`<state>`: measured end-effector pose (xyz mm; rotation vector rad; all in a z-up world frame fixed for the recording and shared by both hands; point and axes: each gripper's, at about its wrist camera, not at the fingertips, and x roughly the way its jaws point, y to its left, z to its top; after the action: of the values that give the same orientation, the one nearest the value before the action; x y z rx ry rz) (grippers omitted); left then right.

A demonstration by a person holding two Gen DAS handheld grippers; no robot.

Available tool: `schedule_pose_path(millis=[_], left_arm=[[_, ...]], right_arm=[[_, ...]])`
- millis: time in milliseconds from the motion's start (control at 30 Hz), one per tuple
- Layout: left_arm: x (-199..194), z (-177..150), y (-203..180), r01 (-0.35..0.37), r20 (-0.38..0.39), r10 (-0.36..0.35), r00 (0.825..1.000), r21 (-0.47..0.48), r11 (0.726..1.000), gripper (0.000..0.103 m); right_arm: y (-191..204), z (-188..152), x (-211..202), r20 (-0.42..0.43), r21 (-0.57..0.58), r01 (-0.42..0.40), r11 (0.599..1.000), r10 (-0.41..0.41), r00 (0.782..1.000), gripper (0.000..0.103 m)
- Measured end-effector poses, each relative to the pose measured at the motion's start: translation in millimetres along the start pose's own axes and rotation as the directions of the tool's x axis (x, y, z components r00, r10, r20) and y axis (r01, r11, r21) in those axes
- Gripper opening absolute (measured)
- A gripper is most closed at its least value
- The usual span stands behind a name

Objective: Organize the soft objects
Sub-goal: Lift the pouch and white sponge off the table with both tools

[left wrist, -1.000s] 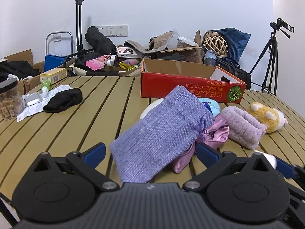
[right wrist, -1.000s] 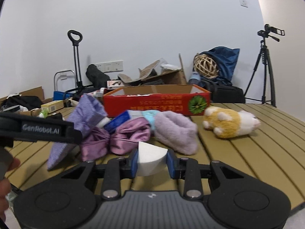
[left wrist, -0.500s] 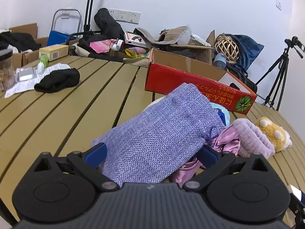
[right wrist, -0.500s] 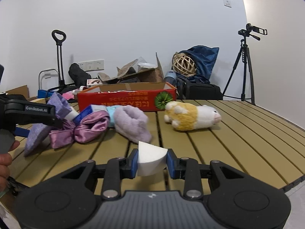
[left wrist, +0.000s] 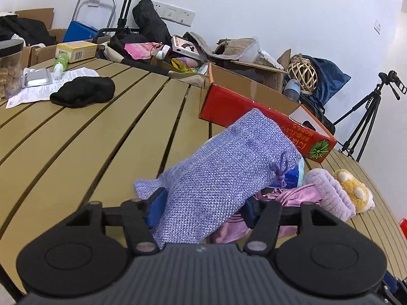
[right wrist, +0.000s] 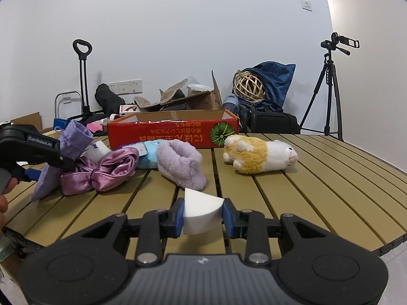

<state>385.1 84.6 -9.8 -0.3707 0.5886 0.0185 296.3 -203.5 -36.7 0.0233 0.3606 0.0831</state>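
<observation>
The purple woven pouch (left wrist: 218,185) lay at the near left of the pile on the slatted surface (left wrist: 84,152), between the blue pads of the left claw (left wrist: 203,208), whose jaws were closing on its bottom end. Its long axis ran from the claw up and away to the right, the drawstring mouth at the far end, tilted upward and resting over the other things. Under and just right of it sat a satin purple bow (right wrist: 101,170), touching it; behind the bow lay a light blue soft thing (right wrist: 150,153), and right of that a fluffy lilac slipper (right wrist: 180,164). A yellow and white plush animal (right wrist: 257,156) lay farther right, apart from the slipper, its snout pointing right. A red cardboard box (right wrist: 175,129) stood open behind the pile. Far left on the surface lay a black cloth (left wrist: 84,94), well apart. The right claw (right wrist: 203,216) held a white foam wedge (right wrist: 201,211) narrowly between its pads, near the front edge.
</observation>
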Motion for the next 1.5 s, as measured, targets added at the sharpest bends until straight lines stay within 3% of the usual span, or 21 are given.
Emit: schedule_pose_path(millis=[200, 367, 933, 1500], left_arm=[[-12.7, 5.3, 12.0, 0.029, 0.015, -0.028, 0.999, -0.035, 0.999, 0.056], [-19.8, 5.9, 14.3, 0.029, 0.027, -0.028, 0.999, -0.021, 0.999, 0.044], [-61.5, -3.2, -4.2, 0.001, 0.111, -0.013, 0.994, 0.104, 0.995, 0.043], [-116.6, -50.6, -22.7, 0.051, 0.127, -0.075, 0.989, 0.187, 0.981, 0.043]], right_arm=[[2.8, 0.2, -0.5, 0.006, -0.006, -0.008, 1.000, 0.008, 1.000, 0.031], [5.5, -0.8, 0.1, 0.004, -0.011, -0.014, 1.000, 0.014, 1.000, 0.031], [15.9, 1.9, -11.6, 0.015, -0.040, -0.053, 0.998, 0.054, 0.998, 0.031], [22.3, -9.2, -63.3, 0.005, -0.013, -0.102, 0.995, 0.102, 0.995, 0.030]])
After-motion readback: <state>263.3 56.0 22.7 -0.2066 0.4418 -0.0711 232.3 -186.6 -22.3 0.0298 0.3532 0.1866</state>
